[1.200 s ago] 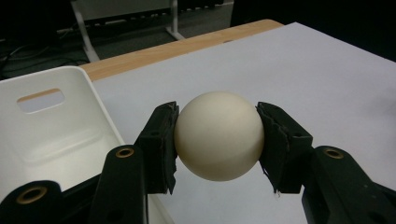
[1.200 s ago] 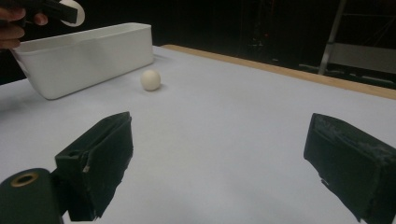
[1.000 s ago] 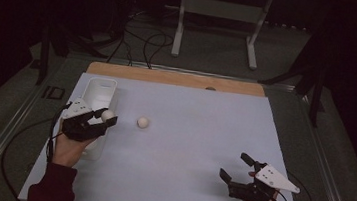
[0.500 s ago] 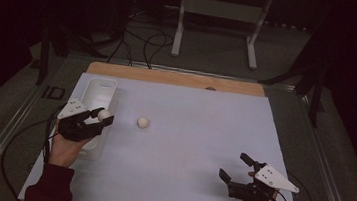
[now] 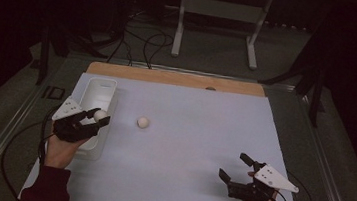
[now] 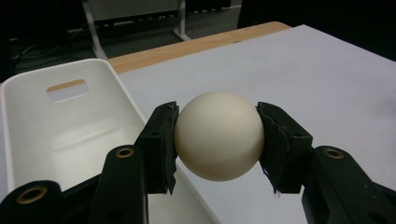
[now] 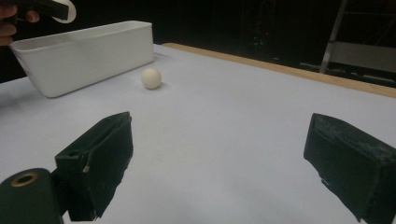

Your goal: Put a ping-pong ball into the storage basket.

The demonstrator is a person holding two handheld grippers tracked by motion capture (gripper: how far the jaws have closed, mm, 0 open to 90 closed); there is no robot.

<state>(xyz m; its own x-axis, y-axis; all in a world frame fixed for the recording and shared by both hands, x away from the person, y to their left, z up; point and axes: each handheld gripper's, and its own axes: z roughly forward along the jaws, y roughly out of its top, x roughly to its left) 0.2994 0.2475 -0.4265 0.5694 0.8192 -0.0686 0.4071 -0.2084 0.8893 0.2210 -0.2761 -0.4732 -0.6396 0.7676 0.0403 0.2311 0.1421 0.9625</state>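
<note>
Presently one ball [image 6: 219, 135] is clamped between the pads of the left gripper [image 5: 95, 117], held over the white bin [image 5: 98, 86] rim, not yet dropped. A second ball [image 5: 142, 122] lies at its 3 o'clock, uncollected. The right gripper [image 5: 234, 167] rests wide open, empty.

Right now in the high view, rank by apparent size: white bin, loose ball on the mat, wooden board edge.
1. Wooden board edge, the longest.
2. White bin.
3. Loose ball, far smallest.

Cream ball [image 6: 218, 135] pinched between claw pads, raised beside the white bin's [image 6: 28, 100] rim
</note>
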